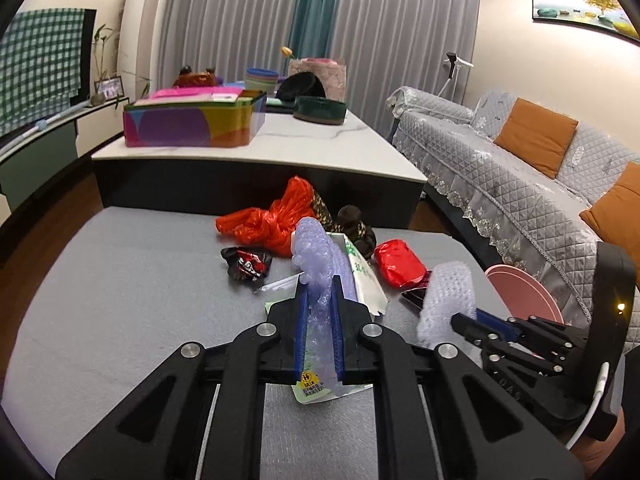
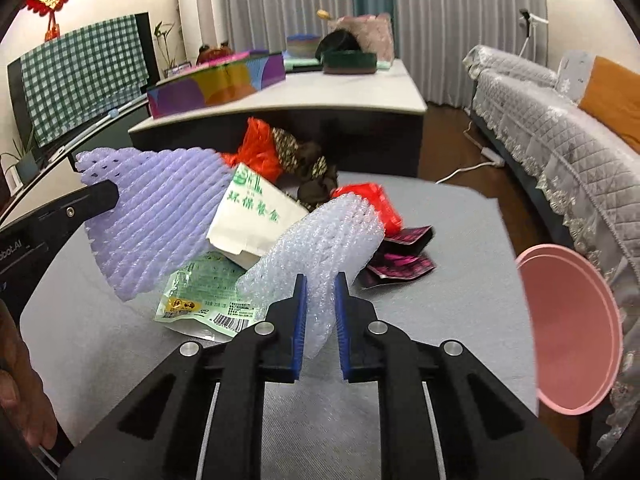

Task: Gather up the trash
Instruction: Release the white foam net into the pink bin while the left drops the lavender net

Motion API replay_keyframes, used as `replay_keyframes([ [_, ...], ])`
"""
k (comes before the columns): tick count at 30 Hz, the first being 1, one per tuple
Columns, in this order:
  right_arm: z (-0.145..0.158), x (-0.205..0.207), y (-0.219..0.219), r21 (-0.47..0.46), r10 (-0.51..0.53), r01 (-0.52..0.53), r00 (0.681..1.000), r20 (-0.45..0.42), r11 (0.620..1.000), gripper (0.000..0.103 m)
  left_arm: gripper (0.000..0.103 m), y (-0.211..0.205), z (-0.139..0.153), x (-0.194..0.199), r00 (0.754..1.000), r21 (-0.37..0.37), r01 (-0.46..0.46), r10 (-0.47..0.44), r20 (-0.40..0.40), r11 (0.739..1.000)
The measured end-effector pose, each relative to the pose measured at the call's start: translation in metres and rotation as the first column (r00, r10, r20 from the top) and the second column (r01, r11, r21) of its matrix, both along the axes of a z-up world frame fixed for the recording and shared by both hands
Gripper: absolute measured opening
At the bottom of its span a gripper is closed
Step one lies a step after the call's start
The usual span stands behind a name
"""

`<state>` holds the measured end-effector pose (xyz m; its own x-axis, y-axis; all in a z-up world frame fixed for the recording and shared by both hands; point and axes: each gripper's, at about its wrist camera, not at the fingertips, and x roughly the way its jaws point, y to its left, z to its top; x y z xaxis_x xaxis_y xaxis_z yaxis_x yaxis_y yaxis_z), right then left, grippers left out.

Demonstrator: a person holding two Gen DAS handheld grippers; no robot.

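It was a living room with grey curtains, a quilted sofa [image 1: 500, 160] along one side and a white-topped table [image 1: 320, 136] behind a low surface under a grey cloth [image 1: 120, 280]. Trash lay heaped at the far middle of that cloth: a red plastic bag [image 1: 276, 216], a black snack wrapper [image 1: 246, 266], a white paper box with green print [image 2: 256, 212], a green printed packet [image 2: 204, 300] and a shiny red wrapper [image 1: 400, 264]. The left gripper [image 1: 320, 296] was clamped on a purple foam net [image 1: 320, 264], lifted clear above the packet. Just beside it, the right gripper [image 2: 321, 292] pinched a white foam net [image 2: 320, 240] between its blue pads, also held up off the cloth. A pink bin [image 2: 572, 328] stood at the cloth's right edge, near the sofa.
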<state>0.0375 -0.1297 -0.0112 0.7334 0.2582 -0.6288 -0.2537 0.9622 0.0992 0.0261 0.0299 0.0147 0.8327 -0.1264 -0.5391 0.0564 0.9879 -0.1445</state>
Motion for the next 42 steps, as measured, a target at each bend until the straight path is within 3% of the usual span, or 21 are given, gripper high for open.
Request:
replay_keyframes([
  [12,0.043,-0.035,-0.049,0.005,-0.107,0.107,0.989,0.103,0.994,0.014,0.010,-0.018,0.032,-0.034,0.996,0.027,0.034,-0.036,0.081,0.999],
  [22,0.080,-0.057,-0.099,-0.022,-0.224,0.232,0.956,0.188,0.972,0.014,0.010,-0.051,0.048,-0.049,0.988,0.009,0.111,-0.112,0.108,0.994],
  [28,0.090,-0.059,-0.138,-0.019,-0.283,0.291,0.941,0.188,0.956,0.014,0.010,-0.090,0.054,-0.044,0.976,0.012,0.190,-0.190,0.108,0.982],
  [35,0.109,-0.051,-0.194,-0.065,-0.323,0.348,0.914,0.245,0.935,0.014,0.010,-0.138,0.054,-0.027,0.957,0.009,0.271,-0.271,0.100,0.962],
  [42,0.095,-0.031,-0.256,-0.013,-0.398,0.413,0.885,0.241,0.911,0.014,0.010,-0.191,0.044,0.002,0.937,0.010,0.338,-0.337,0.096,0.941],
])
